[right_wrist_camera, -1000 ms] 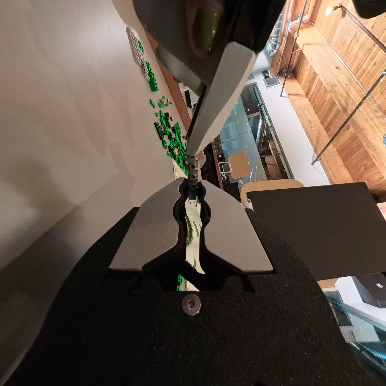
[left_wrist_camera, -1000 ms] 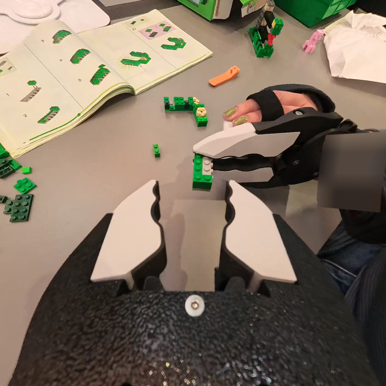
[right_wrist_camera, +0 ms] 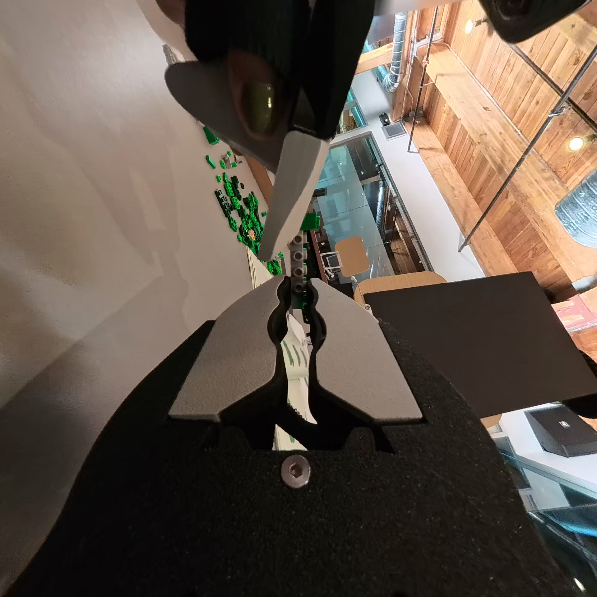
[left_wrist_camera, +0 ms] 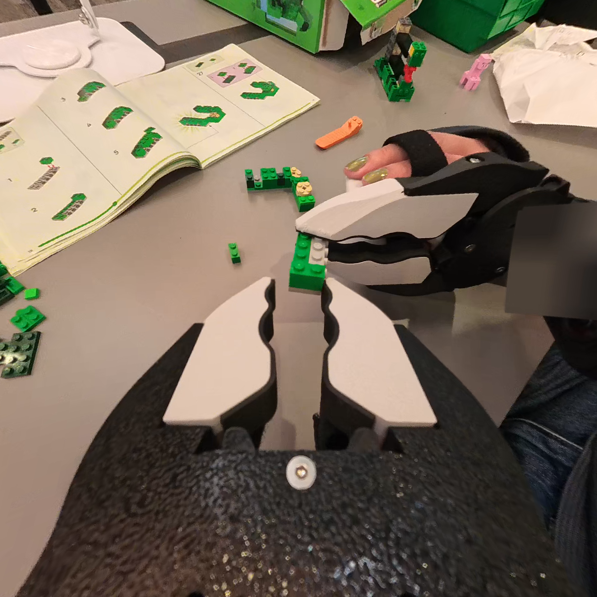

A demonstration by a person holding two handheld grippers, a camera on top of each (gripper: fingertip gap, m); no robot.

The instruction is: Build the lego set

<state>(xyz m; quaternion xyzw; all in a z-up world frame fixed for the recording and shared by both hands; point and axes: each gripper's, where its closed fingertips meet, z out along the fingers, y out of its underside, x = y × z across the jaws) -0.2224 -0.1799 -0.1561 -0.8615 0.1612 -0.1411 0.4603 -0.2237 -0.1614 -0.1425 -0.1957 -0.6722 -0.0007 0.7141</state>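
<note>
Risk first: our right gripper (left_wrist_camera: 326,255) is clamped on the green-and-grey brick strip (left_wrist_camera: 307,263), just ahead of our left gripper (left_wrist_camera: 298,284), whose jaws stand apart. Closing off-centre could twist the strip loose, we judge.

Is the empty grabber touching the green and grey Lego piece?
Cannot tell. In the left wrist view, the left gripper is open, its right fingertip meeting the Lego piece's corner with no plain gap.

grey table (left_wrist_camera: 161,290) | open instruction booklet (left_wrist_camera: 129,135) | orange brick separator (left_wrist_camera: 339,132) | loose green bricks (left_wrist_camera: 27,318)
</note>
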